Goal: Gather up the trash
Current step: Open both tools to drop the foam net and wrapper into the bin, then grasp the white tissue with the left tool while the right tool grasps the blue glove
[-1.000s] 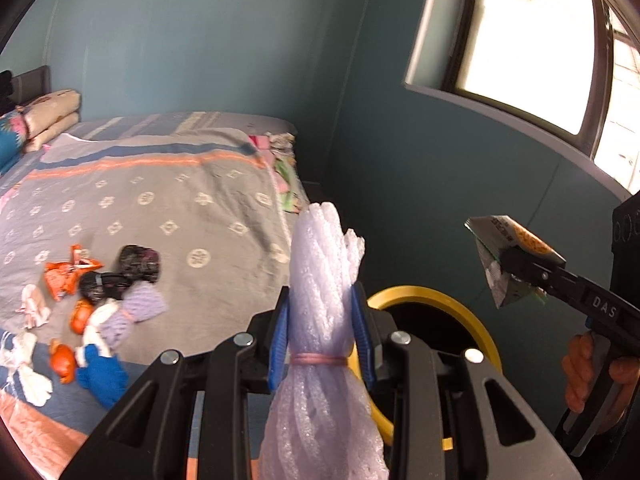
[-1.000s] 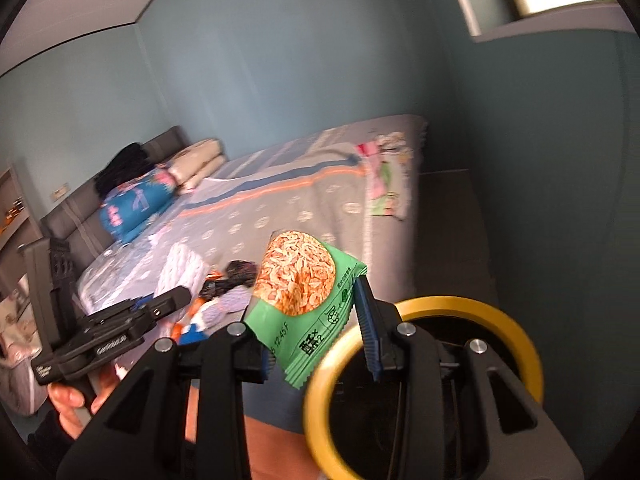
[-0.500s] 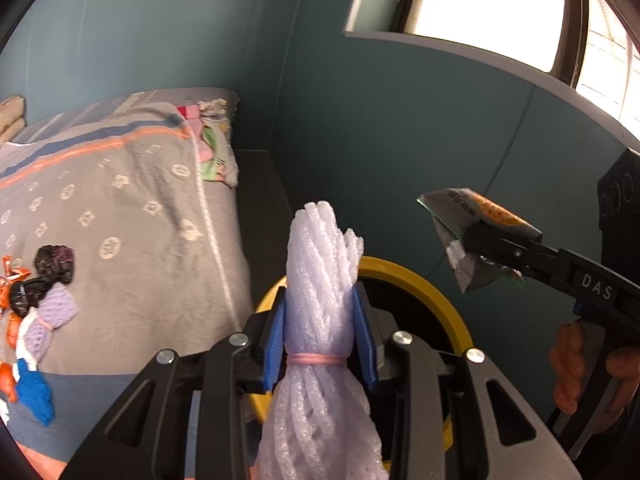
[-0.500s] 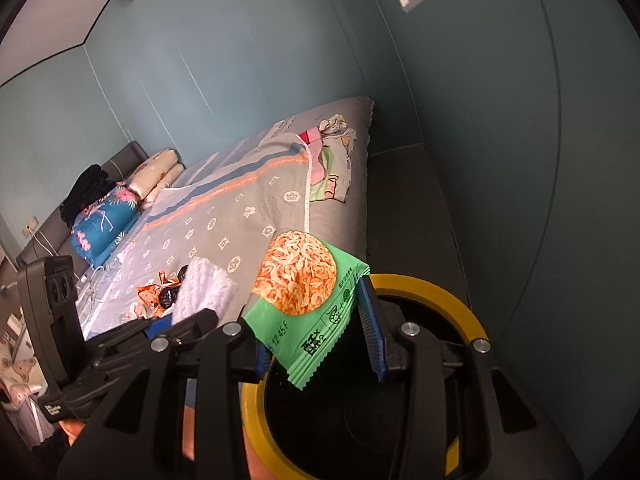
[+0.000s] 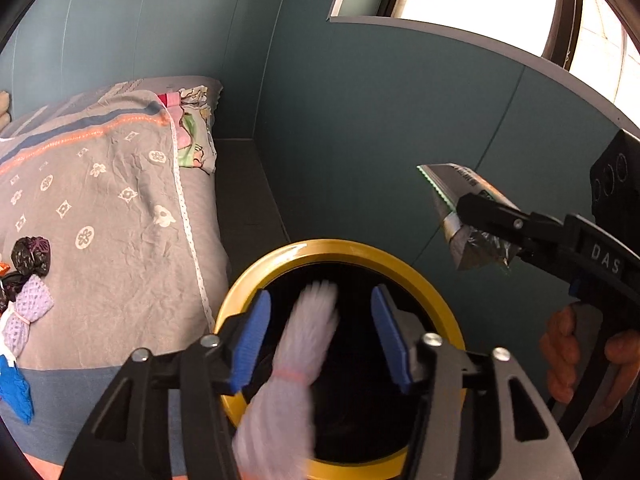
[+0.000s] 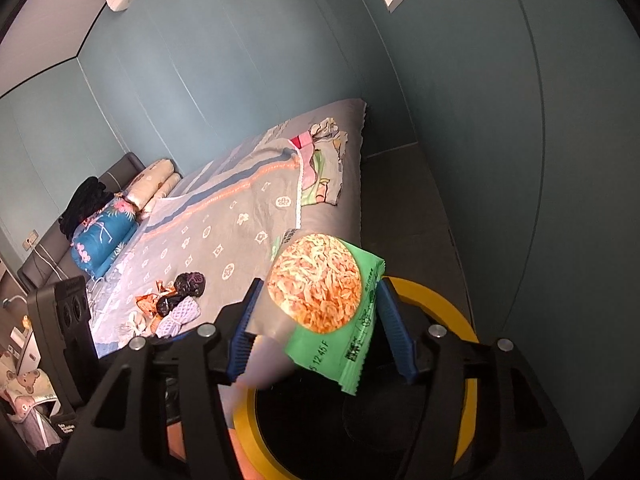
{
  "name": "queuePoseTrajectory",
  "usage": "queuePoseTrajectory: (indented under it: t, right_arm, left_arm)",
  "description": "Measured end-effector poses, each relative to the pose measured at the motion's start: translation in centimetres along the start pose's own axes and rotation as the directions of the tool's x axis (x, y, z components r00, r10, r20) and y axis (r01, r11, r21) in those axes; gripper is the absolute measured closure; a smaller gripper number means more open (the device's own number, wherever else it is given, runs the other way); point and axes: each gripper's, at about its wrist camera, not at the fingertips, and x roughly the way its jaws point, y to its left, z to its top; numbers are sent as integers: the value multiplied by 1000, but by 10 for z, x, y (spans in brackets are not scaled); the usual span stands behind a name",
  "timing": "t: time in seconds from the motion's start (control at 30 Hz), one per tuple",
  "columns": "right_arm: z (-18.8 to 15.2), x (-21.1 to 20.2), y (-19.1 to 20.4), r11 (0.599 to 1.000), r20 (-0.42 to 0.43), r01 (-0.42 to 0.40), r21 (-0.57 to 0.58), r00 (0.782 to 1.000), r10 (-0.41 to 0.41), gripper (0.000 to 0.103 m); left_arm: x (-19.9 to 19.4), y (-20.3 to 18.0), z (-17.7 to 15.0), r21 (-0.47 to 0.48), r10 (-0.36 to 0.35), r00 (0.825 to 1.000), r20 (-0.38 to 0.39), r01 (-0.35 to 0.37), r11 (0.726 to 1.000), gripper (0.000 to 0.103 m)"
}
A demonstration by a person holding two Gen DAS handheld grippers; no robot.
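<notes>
A black bin with a yellow rim [image 5: 436, 292] [image 6: 452, 312] stands beside the bed. My left gripper [image 5: 320, 340] is open over the bin; the white foam net [image 5: 296, 364] is blurred between its jaws, loose and dropping. My right gripper [image 6: 316, 328] has its jaws spread above the bin, with the green snack packet [image 6: 332, 304] between them, tilted and blurred at its lower left. In the left wrist view the packet [image 5: 468, 216] still sits at the right gripper's tip. Several pieces of trash [image 6: 176, 304] [image 5: 28, 280] lie on the bed.
A bed with a grey patterned cover [image 5: 112, 208] [image 6: 240, 216] is left of the bin. Pillows [image 6: 120, 208] lie at its head. A teal wall [image 5: 360, 120] and a window sill [image 5: 480, 48] stand behind the bin. Dark floor [image 6: 400, 200] runs between bed and wall.
Both grippers moved over the bin. The left gripper opened and let go of the foam net, which is falling. The right gripper's jaws spread wider around the snack packet.
</notes>
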Motion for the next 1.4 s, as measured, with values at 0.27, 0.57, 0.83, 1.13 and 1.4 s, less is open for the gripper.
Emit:
queuePoseTrajectory:
  t: [0.27, 0.57, 0.83, 1.13, 1.4]
  right_arm:
    - [4, -1, 2, 1000, 3, -12, 10, 1000, 12, 37]
    - [8, -5, 21, 999, 11, -30, -28, 999, 30, 36]
    - [11, -11, 55, 993, 38, -63, -98, 997, 67, 32]
    - [9, 3, 121, 962, 60, -142, -232, 985, 160, 21]
    - [-4, 32, 187, 916, 26, -232, -328, 967, 255, 18]
  left_arm:
    - [-14, 13, 0, -43, 20, 999, 41, -18, 999, 29]
    - [-43, 36, 1, -79, 74, 993, 88, -67, 995, 22]
    - [-86, 62, 4, -120, 143, 976, 162, -125, 985, 15]
    - [-141, 111, -6, -216, 285, 932, 222, -238, 947, 8]
    - [-184, 164, -28, -293, 436, 870, 229, -366, 883, 8]
